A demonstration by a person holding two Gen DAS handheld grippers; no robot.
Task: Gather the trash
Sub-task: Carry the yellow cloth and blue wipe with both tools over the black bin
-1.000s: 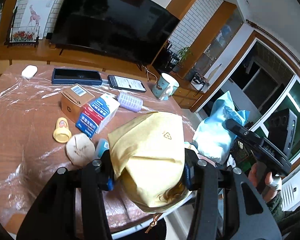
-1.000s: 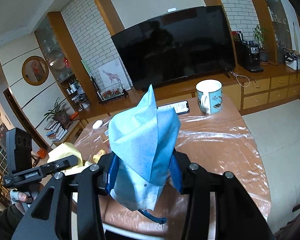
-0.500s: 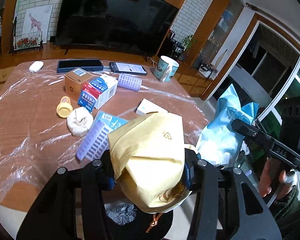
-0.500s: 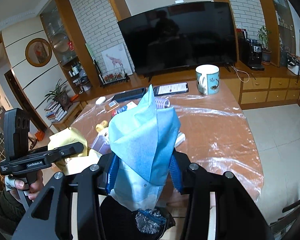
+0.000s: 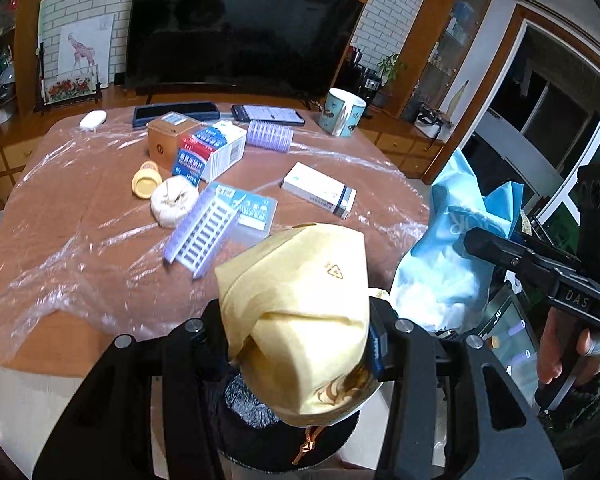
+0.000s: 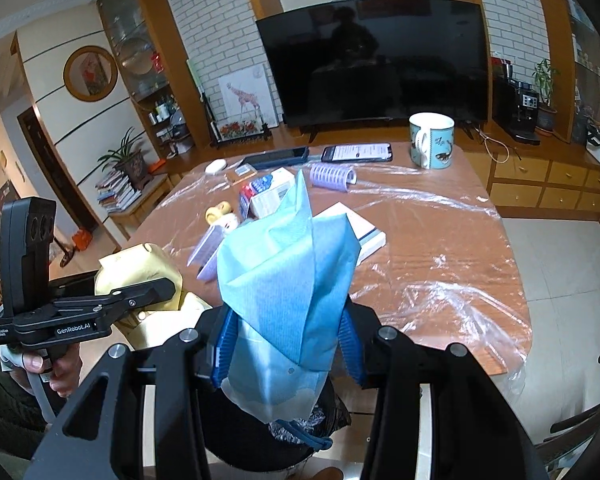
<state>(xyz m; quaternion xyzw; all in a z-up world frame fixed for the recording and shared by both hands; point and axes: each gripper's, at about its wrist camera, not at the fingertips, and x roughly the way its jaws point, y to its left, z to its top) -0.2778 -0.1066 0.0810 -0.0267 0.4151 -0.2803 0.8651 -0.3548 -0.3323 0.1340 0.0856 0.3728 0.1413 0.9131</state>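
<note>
My left gripper [image 5: 300, 344] is shut on a crumpled yellow paper bag [image 5: 300, 312] and holds it over a black-lined trash bin [image 5: 260, 432] below the table's near edge. My right gripper [image 6: 286, 340] is shut on a crumpled blue paper bag [image 6: 288, 280], held above the same bin [image 6: 260, 440]. The blue bag also shows in the left wrist view [image 5: 452, 248], and the yellow bag in the right wrist view [image 6: 140, 268]. Boxes, a white wad [image 5: 174, 200] and a purple strip [image 5: 204, 236] lie on the table.
The round wooden table [image 5: 80, 216] is covered in clear plastic film. On it stand a mug [image 5: 342, 112], two phones [image 5: 268, 114], a medicine box [image 5: 210, 152], a white box [image 5: 320, 190] and a yellow cap [image 5: 146, 180]. A TV stands behind.
Both grippers have pulled back from the table and off its near edge with their bags. The trash bin has come into view under them.
</note>
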